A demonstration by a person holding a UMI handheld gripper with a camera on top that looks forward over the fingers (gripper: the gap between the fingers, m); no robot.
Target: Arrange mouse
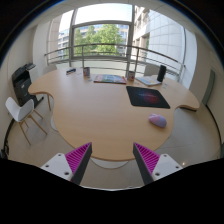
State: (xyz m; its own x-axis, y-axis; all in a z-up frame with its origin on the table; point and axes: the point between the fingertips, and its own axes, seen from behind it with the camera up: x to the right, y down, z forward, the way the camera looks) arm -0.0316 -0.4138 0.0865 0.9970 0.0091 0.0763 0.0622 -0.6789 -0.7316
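Observation:
A small pale lilac mouse (pixel 158 120) lies on the round wooden table (pixel 95 115), to the right and beyond my fingers. A dark mouse mat (pixel 147 96) with a purple pattern lies farther back on the table, behind the mouse. My gripper (pixel 113 160) is held above the table's near edge, well short of the mouse. Its fingers (pixel 77 157) with magenta pads stand wide apart with nothing between them.
A white chair (pixel 20 110) and a dark chair (pixel 24 78) stand left of the table. At the table's far side are a flat dark item (pixel 110 78), a dark speaker-like box (pixel 161 72) and a laptop (pixel 148 80). Large windows with a railing lie behind.

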